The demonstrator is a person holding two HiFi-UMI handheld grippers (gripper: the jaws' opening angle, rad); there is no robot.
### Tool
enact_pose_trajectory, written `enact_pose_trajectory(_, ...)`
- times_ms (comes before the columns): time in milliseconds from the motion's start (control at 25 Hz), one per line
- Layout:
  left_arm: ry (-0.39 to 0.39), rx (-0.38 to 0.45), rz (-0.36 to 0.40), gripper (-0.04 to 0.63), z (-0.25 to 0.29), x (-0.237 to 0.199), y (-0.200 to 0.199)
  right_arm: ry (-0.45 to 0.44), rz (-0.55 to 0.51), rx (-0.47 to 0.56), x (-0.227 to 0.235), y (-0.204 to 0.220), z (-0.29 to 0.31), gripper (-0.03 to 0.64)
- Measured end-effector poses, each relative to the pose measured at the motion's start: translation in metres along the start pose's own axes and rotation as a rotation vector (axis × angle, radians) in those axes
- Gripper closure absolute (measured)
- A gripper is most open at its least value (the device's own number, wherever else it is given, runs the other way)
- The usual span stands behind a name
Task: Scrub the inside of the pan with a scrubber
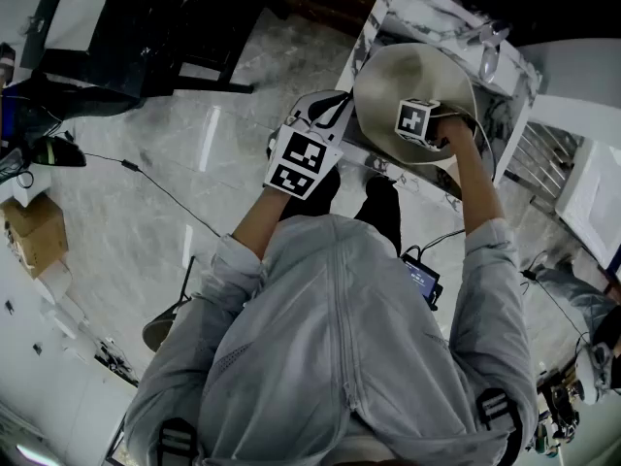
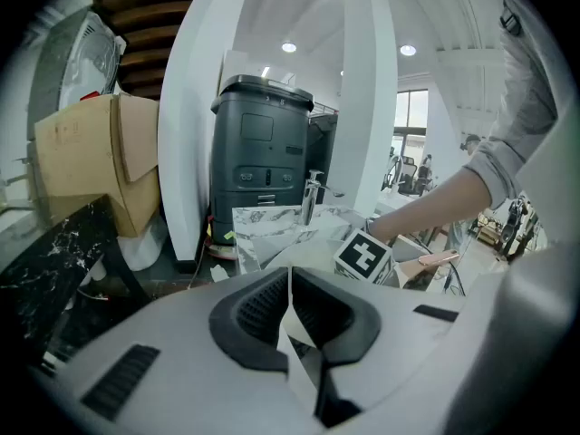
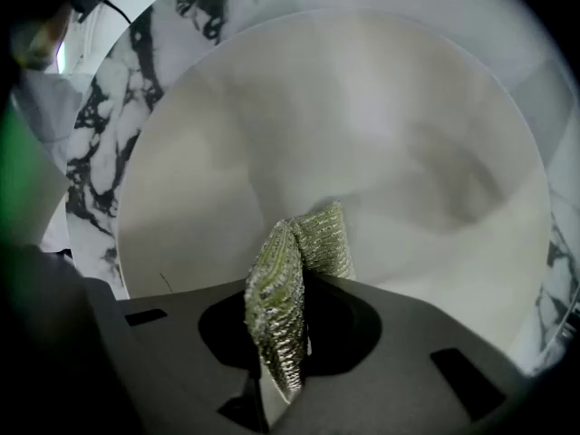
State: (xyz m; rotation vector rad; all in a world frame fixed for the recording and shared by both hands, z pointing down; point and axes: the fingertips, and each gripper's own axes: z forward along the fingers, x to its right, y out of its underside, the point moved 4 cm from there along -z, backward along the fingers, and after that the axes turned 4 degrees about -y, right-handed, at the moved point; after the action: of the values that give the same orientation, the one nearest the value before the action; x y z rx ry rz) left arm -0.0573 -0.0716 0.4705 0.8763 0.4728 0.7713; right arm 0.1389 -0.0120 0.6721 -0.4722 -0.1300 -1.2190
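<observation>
A cream pan (image 1: 408, 71) rests on the marble sink counter (image 1: 432, 17). My right gripper (image 1: 421, 124) reaches down into it, shut on a green-and-silver mesh scrubber (image 3: 299, 256). In the right gripper view the scrubber's folded tip presses against the pan's pale inside (image 3: 362, 143), ahead of the right gripper (image 3: 285, 338). My left gripper (image 1: 325, 124) is at the pan's left edge. In the left gripper view it (image 2: 292, 320) is shut on a thin pale part of the pan (image 2: 272, 259). Whether that part is the rim or the handle is unclear.
A faucet (image 1: 490, 49) stands at the back of the marble counter (image 3: 100, 152). Behind the counter are a dark grey machine (image 2: 261, 152) and a cardboard box (image 2: 91, 157). Another box (image 1: 34, 226) and cables lie on the floor at the left.
</observation>
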Motion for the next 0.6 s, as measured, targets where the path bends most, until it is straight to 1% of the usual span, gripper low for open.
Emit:
enact_pose_trajectory(200,-0.004,0.002,-0.003,0.566,-0.002,0.0,0.002,0.129,0.094,-0.011,0.04,0.017,0.002,0.537)
enact_pose_trajectory(360,-0.01,-0.005,-0.008,0.565,-0.002,-0.002,0.006,0.14,0.171,0.049,0.057,0.015,0.002,0.537)
enact_pose_trajectory(520,-0.009,-0.008,-0.009,0.565,-0.001,-0.002,0.008,0.208,0.204,0.118,0.072,0.005,-0.001,0.537)
enact_pose_trajectory(600,-0.012,-0.01,-0.008,0.565,-0.001,-0.003,0.008,0.228,0.227,0.155,0.08,0.0,-0.003,0.536)
